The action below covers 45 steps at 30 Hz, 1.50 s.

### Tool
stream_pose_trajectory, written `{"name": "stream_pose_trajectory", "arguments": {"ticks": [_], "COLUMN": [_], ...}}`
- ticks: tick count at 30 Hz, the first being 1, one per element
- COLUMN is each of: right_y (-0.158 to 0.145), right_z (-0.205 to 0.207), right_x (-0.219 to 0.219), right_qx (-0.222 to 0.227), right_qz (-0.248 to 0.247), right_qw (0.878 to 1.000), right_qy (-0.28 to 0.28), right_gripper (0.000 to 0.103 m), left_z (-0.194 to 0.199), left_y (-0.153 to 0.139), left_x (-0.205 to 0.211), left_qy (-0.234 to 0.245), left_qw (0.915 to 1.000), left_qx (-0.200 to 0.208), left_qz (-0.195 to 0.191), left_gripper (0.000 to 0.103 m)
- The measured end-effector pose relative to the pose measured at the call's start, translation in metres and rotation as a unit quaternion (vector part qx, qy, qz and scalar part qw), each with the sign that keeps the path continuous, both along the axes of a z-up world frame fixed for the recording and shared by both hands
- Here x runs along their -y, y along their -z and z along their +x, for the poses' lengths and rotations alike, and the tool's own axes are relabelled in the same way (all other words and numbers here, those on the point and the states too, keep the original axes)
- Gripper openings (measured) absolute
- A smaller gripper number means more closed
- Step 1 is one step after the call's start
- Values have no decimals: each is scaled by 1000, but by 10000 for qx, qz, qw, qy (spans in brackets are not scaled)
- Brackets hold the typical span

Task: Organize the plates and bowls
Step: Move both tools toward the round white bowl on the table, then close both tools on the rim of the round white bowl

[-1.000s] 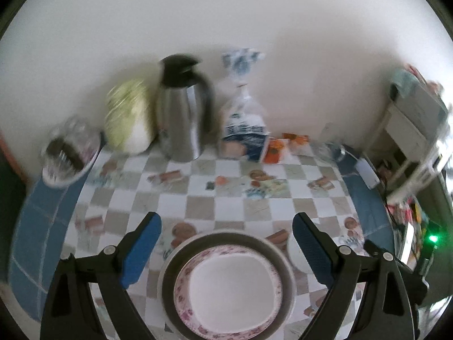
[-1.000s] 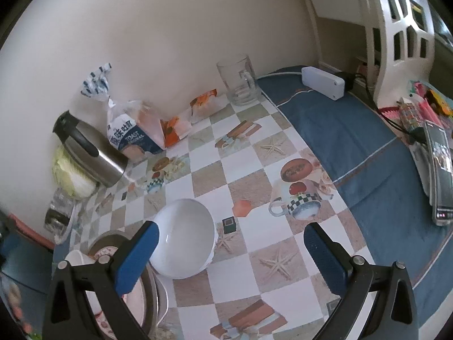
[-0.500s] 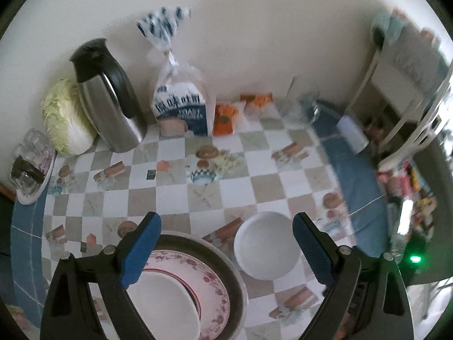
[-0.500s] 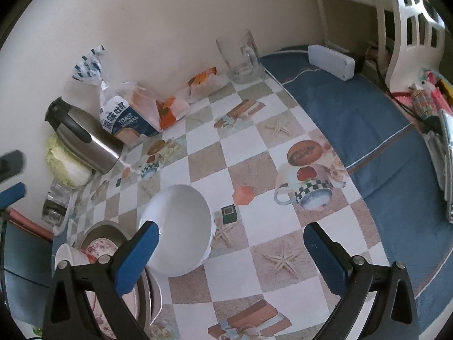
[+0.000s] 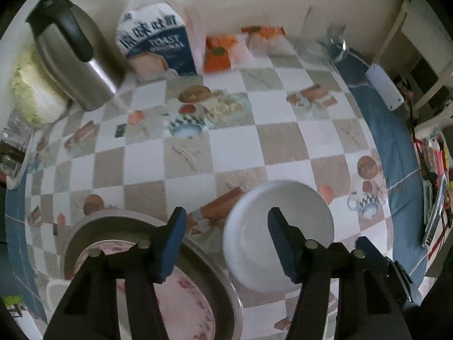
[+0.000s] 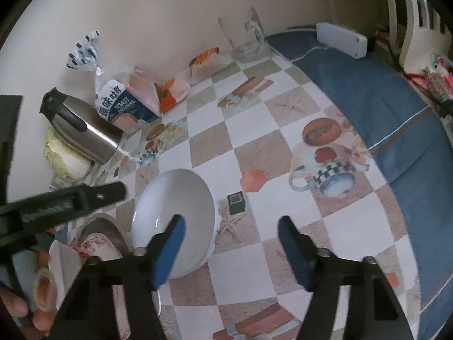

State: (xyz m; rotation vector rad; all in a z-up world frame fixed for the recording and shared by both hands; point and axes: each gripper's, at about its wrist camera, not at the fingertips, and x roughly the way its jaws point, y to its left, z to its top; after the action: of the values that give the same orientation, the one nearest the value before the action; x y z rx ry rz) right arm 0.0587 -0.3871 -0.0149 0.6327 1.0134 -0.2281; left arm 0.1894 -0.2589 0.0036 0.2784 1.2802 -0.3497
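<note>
A white bowl (image 5: 271, 226) stands on the checkered tablecloth, also in the right wrist view (image 6: 175, 206). Left of it a grey metal plate (image 5: 113, 223) carries a pink flowered plate (image 5: 187, 306); the stack shows in the right wrist view (image 6: 99, 235) too. My left gripper (image 5: 226, 223) is open, its right finger over the bowl, its left finger over the stack. My right gripper (image 6: 230, 235) is open and empty just right of the bowl, its left finger over the bowl's near rim. The left gripper's arm (image 6: 62, 201) crosses the right wrist view.
At the back wall stand a steel thermos jug (image 5: 70, 56), a cabbage (image 5: 34, 96), a toast bag (image 5: 155, 45), orange snack packets (image 5: 220, 51) and a glass mug (image 6: 246, 39). A white power strip (image 6: 342, 39) lies on the blue cloth at the right.
My left gripper has swung right from above the plate stack toward the white bowl and dropped closer. My right gripper moved slightly closer to the bowl. Both stayed open.
</note>
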Motion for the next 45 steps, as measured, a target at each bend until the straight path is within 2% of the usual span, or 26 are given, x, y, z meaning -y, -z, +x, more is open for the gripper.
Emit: {"name": "stream_pose_trajectory", "arguments": {"ticks": [2,3,5,6,8,10,14,17,26,30,32,36,45], "right_y": [4,5,7,8,8,7,12,15,17,19,18,16,-29], "right_z": [1,2,4,5,6,8,8,5,-12,-14,-13,-14,-17], "right_x": [-1,-2,-5,-6,-9,-13,-12,-5,19,21,19,17,7], "right_qx": [10,29,65,52,74,76,-55,14,-39,-53,-102,18,481], "right_qz": [113,163,268,345,343,281,240,432,421,407,279,366,213], "right_qw": [9999,9998,9995,9992,9991,9991,9993,9989,9991,9991,9996,9993,9985], "right_qy": [-38,-62,-133,-172,-236,-298,-273,-177,31,72,24,-73,-147], "right_gripper": [48,45,37,35,26,19,9,8,8,8,8,9,9], "left_z": [0,1,2,2,1,0,1,-1,-24,-28,-30,-27,-33], "left_y": [9,13,20,24,29,32,34,35,50,42,36,22,-25], "left_x": [3,3,4,4,5,5,0,-1,14,14,14,7,-10], "left_qy": [34,34,37,55,93,91,62,81,295,326,376,333,368], "left_qw": [10000,9999,9998,9997,9995,9995,9996,9993,9965,9963,9970,9967,9947], "left_qx": [-69,-115,-200,-245,-311,-289,-282,-356,-727,-616,-499,-366,36], "left_qz": [26,11,-39,-44,-16,91,55,-10,-305,-508,-462,-641,-955], "left_gripper": [49,48,36,34,25,23,14,11,11,10,10,10,10]}}
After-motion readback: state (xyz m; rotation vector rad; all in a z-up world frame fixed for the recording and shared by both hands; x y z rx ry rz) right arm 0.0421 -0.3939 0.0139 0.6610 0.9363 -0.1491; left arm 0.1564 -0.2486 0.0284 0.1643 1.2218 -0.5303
